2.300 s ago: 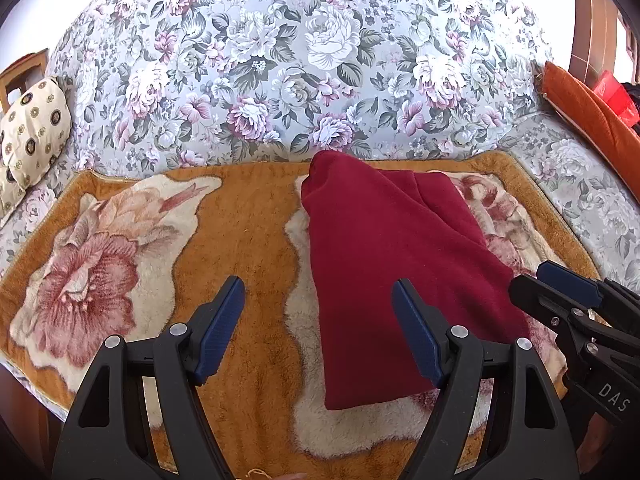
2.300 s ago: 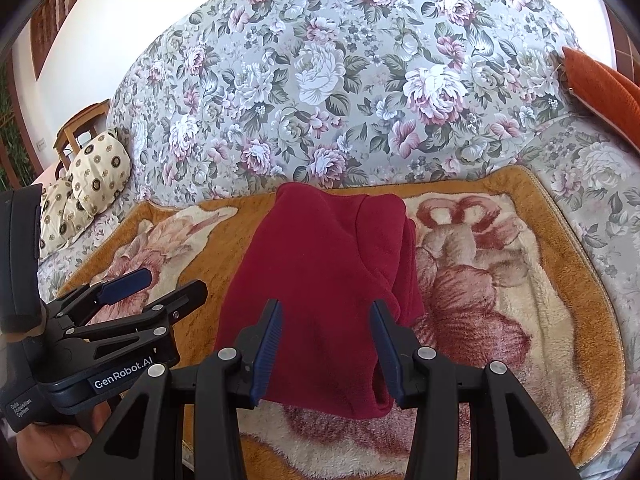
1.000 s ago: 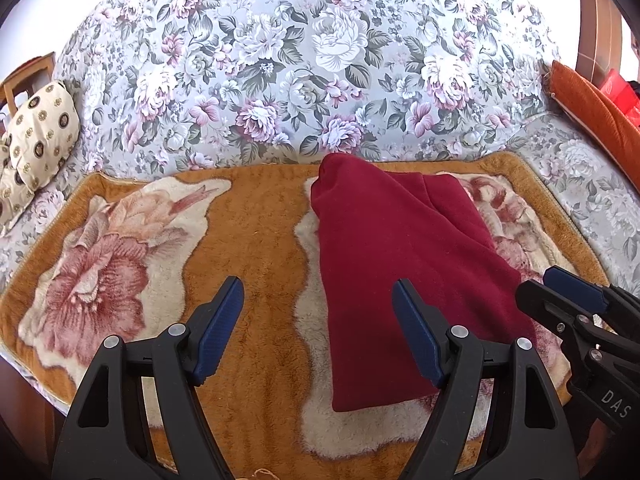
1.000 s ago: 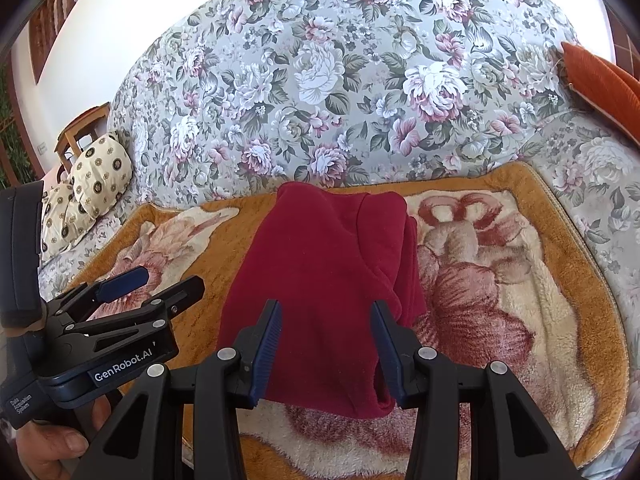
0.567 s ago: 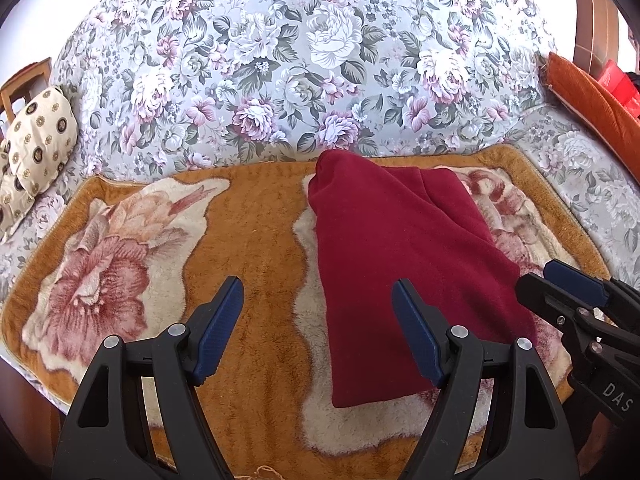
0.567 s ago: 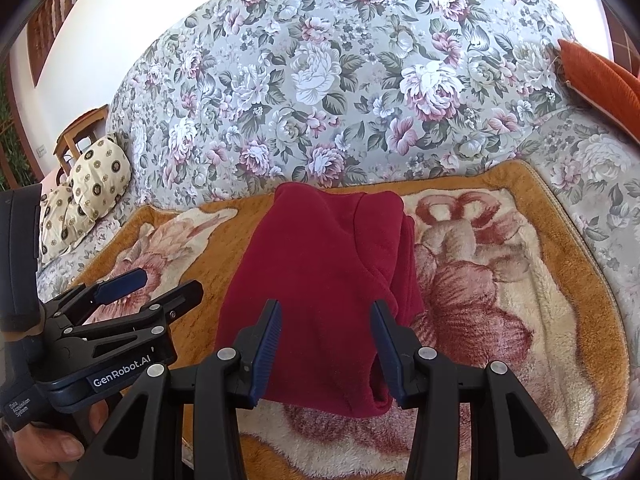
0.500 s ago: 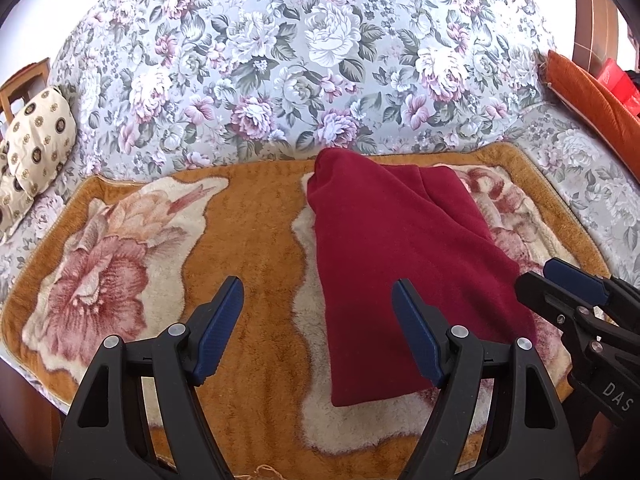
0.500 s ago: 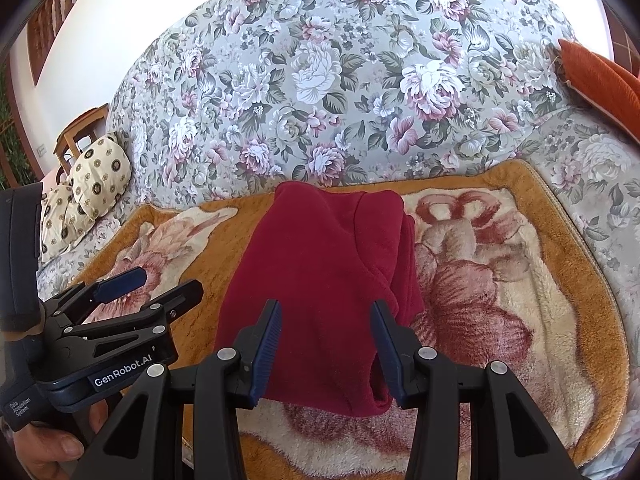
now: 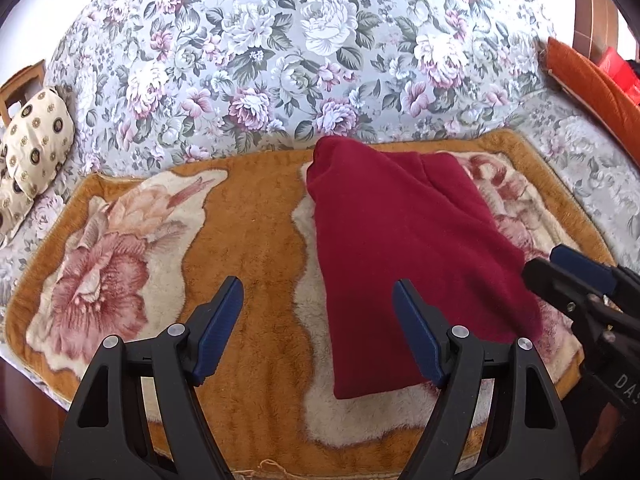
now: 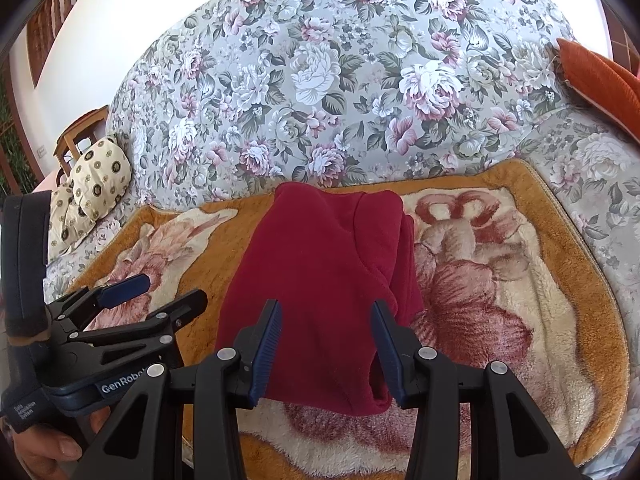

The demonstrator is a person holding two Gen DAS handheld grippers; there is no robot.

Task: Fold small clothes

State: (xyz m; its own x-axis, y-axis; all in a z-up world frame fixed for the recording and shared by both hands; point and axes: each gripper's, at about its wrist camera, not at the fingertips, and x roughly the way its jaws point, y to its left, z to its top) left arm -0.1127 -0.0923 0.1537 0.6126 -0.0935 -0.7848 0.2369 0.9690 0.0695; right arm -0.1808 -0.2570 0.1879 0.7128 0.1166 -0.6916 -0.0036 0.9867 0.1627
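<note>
A dark red garment [image 9: 404, 248] lies folded into a long narrow shape on the orange flowered blanket [image 9: 256, 224]; it also shows in the right wrist view [image 10: 324, 280]. My left gripper [image 9: 318, 312] is open and empty, hovering over the blanket just left of the garment's near end. My right gripper [image 10: 326, 330] is open and empty, held just above the garment's near edge. Each gripper shows in the other's view: the right gripper [image 9: 560, 272], the left gripper [image 10: 160, 296].
A floral sofa back [image 9: 320, 60] rises behind the blanket. A cream dotted cushion [image 9: 32, 152] lies at the left, an orange cushion [image 9: 592, 80] at the right. The blanket's front edge [image 9: 260, 468] is close below the grippers.
Both grippers have only drifted slightly; the garment lies as before.
</note>
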